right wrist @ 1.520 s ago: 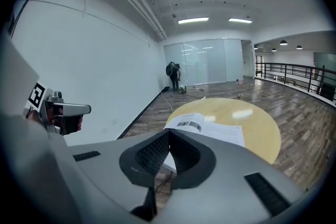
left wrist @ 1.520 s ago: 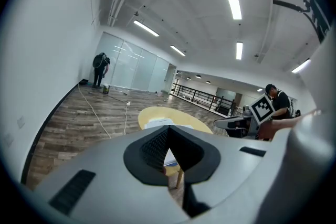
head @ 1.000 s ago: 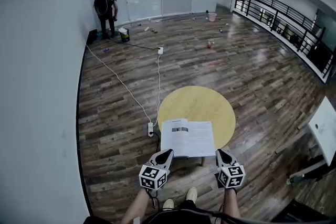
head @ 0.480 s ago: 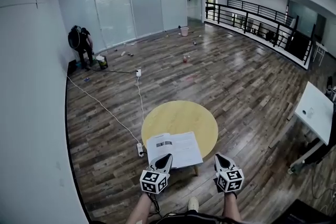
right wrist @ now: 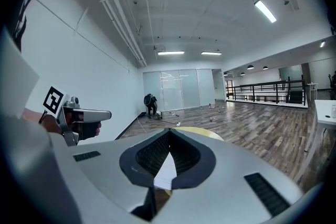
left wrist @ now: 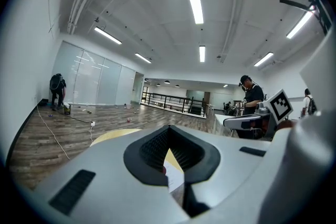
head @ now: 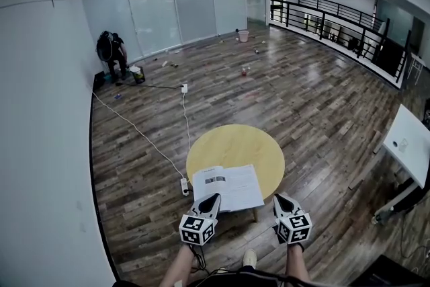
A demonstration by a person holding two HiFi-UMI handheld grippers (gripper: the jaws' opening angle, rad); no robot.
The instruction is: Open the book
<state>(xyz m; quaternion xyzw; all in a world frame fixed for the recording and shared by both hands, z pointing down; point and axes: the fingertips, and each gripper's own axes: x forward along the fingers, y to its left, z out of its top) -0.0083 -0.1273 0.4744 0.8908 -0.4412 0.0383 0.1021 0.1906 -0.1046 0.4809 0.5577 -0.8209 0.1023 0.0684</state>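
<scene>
The book lies open, white pages up, on the near side of the round yellow table. My left gripper hovers at the book's near left corner, jaws shut and empty. My right gripper hangs off the table's near right edge, also shut and empty. In the left gripper view the gripper has its tips together, with a strip of the book showing below them. The right gripper view shows that gripper the same way, over a page of the book.
A person crouches by the far left wall. A white cable runs to a power strip on the wood floor left of the table. A white table stands at the right, a railing behind. Another person stands off to the right.
Both grippers have drawn back slightly from the book's near edge and risen. The head view has lifted and shows more of the room. The book stays open.
</scene>
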